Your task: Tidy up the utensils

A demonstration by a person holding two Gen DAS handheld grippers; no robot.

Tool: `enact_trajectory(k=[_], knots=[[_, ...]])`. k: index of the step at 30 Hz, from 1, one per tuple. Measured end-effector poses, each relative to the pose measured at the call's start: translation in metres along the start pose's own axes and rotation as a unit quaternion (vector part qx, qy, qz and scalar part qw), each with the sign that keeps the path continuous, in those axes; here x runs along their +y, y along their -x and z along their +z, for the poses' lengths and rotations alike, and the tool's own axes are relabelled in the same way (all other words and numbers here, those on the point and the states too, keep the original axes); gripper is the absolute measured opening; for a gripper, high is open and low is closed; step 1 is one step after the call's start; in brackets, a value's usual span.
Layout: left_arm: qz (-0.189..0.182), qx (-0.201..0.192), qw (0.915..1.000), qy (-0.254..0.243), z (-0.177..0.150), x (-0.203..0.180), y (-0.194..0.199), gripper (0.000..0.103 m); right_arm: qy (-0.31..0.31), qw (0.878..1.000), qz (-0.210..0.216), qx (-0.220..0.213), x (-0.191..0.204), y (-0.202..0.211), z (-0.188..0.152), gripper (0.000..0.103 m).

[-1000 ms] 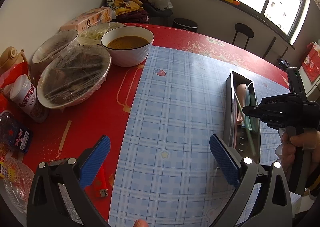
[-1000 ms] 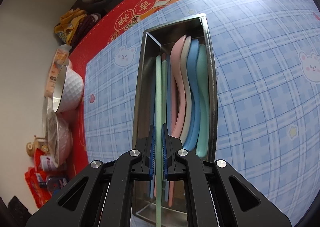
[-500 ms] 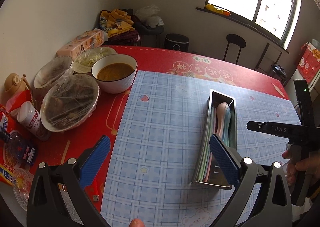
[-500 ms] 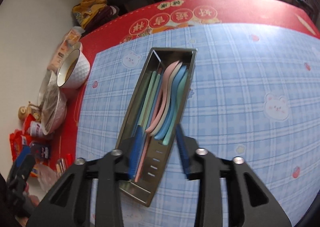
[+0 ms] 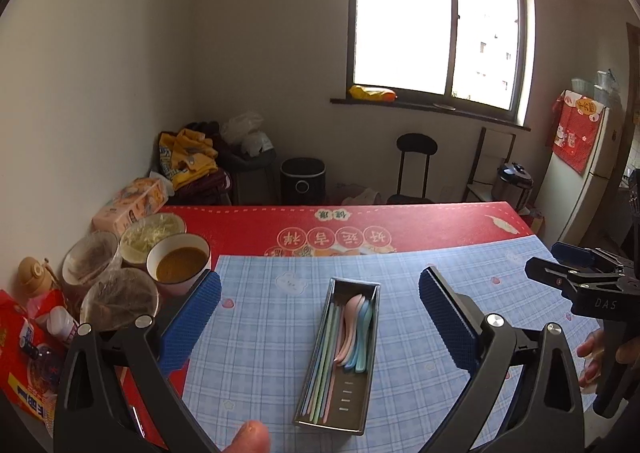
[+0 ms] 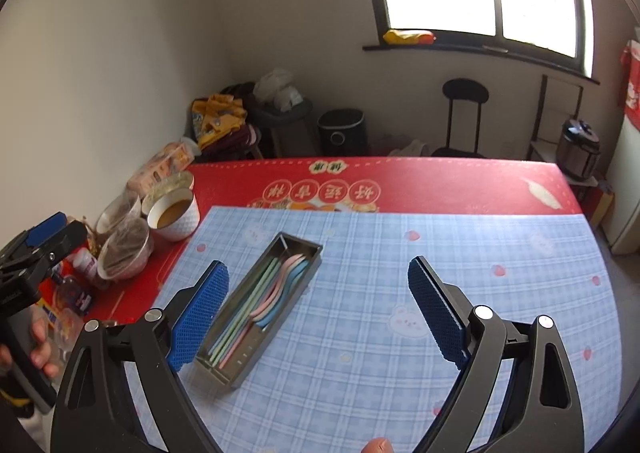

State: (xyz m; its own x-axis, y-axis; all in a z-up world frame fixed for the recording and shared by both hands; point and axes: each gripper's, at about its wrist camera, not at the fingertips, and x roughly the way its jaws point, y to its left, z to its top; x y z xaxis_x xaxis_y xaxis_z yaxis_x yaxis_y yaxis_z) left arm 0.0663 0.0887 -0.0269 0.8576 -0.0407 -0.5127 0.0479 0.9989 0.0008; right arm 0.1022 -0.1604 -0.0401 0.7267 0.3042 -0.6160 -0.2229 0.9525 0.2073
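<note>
A long steel utensil tray [image 5: 370,349] [image 6: 298,291] lies on the blue checked mat. In it lie several pastel chopsticks [image 5: 320,365] [image 6: 244,317] on the left and pastel spoons [image 5: 354,329] [image 6: 286,281] on the right. My left gripper [image 5: 320,325] is open and empty, raised above and behind the tray. My right gripper [image 6: 318,309] is open and empty, raised to the tray's right; it also shows at the right edge of the left wrist view [image 5: 560,265]. The left gripper shows at the left edge of the right wrist view [image 6: 44,237].
A bowl of brown soup [image 5: 178,263] [image 6: 174,213], covered dishes [image 5: 120,305], a bottle and snack packets [image 5: 24,357] crowd the table's left side. The red tablecloth [image 5: 400,219] runs to the far edge. Chairs and a bin stand beyond.
My right gripper let go of the green chopstick into the tray, opened wide and drew back and up. My left gripper also rose and pulled back; the tray now looks farther off.
</note>
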Motion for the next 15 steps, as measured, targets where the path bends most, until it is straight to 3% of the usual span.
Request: enact_trajectory(k=[6, 15], knots=[[-0.013, -0.056, 0.9981, -0.021, 0.02, -0.04, 0.034, 0.097, -0.009, 0.997, -0.026, -0.071, -0.023, 0.065, 0.012, 0.088], [-0.019, -0.076, 0.9963, -0.036, 0.037, -0.074, 0.048, 0.097, -0.024, 0.99, -0.063, -0.127, -0.048, 0.123, 0.019, 0.088]])
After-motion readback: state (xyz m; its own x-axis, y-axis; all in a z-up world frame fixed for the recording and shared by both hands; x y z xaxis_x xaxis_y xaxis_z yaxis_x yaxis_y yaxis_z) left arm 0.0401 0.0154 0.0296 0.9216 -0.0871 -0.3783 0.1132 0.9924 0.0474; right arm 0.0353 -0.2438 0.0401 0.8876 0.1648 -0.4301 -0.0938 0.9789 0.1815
